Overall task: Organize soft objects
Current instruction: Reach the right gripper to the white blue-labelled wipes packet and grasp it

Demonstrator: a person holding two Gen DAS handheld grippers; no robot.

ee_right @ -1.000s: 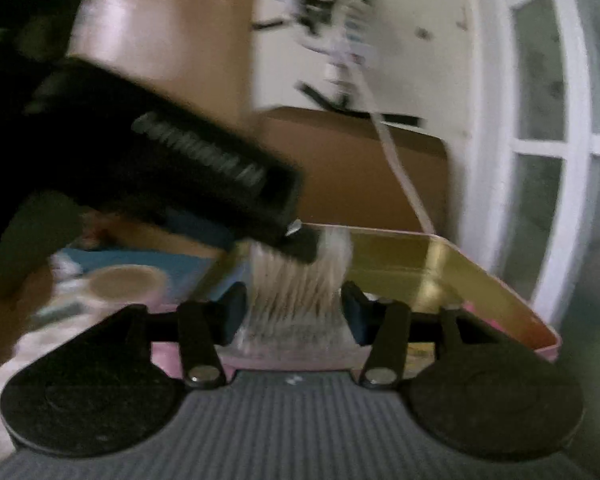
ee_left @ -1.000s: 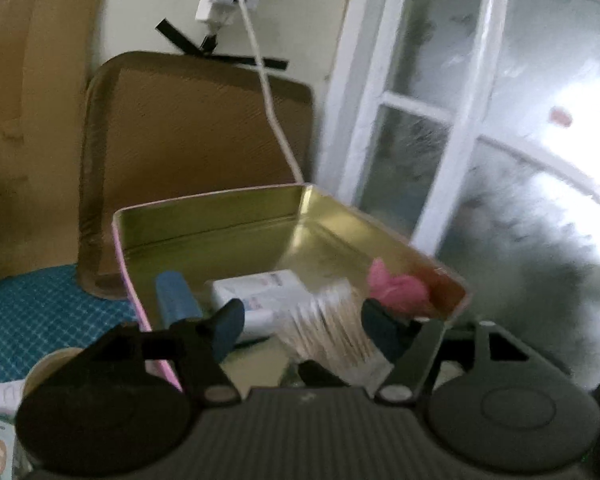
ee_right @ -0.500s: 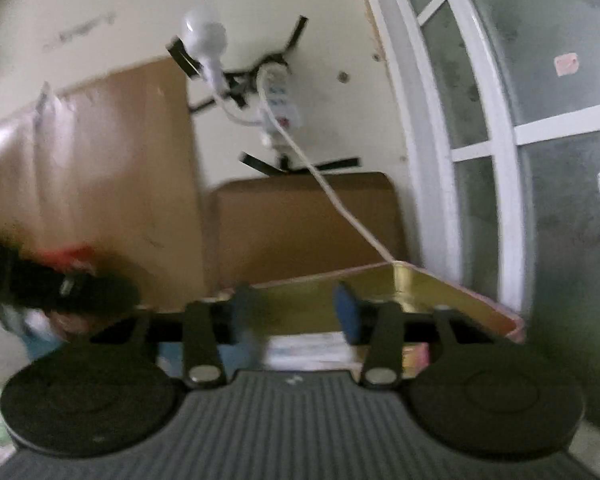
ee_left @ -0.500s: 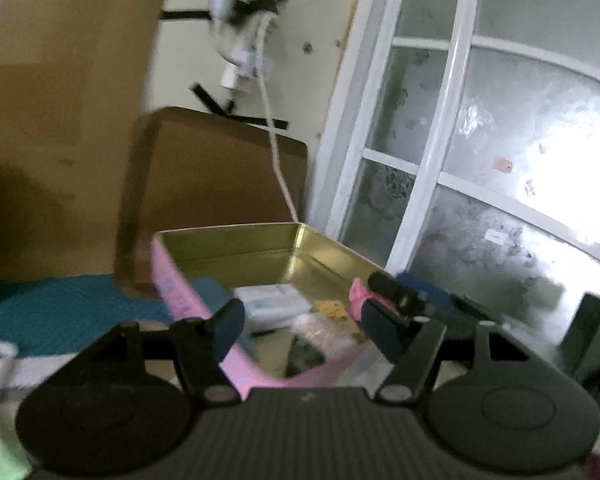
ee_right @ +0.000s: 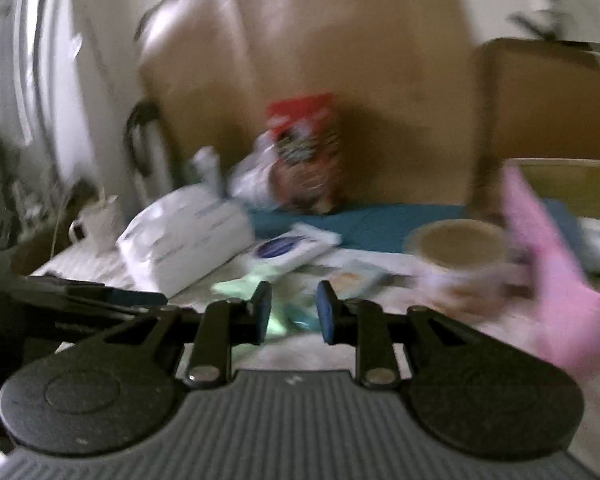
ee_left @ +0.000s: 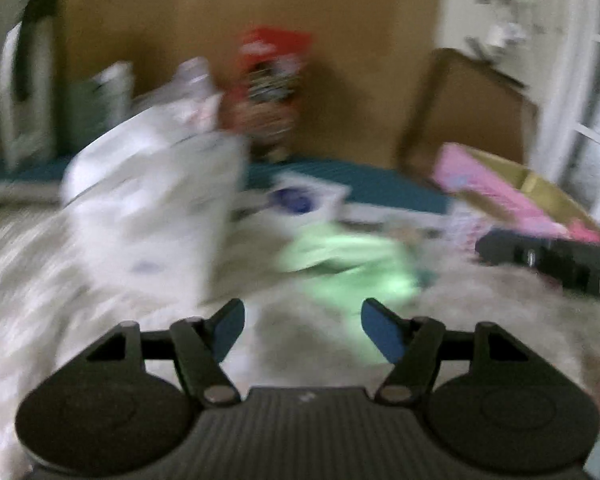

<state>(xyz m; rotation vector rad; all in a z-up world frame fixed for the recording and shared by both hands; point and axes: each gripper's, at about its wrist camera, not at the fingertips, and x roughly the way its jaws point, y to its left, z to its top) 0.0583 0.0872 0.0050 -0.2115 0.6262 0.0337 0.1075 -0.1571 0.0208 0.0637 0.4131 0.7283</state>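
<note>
Both views have swung off the pink tin (ee_left: 496, 194), now right of frame. Left gripper (ee_left: 302, 330) open, empty; right gripper (ee_right: 293, 312) narrowly parted, empty. Green soft item (ee_left: 352, 260), centre frame: probable next pick.

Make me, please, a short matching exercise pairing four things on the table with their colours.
Things:
1. cloth
2. tin
3. mat
4. bag

Colours:
a. teal
b. red on top
c. light green
d. pink outside, gold inside

Pairs: 1-c, 2-d, 3-a, 4-b
</note>
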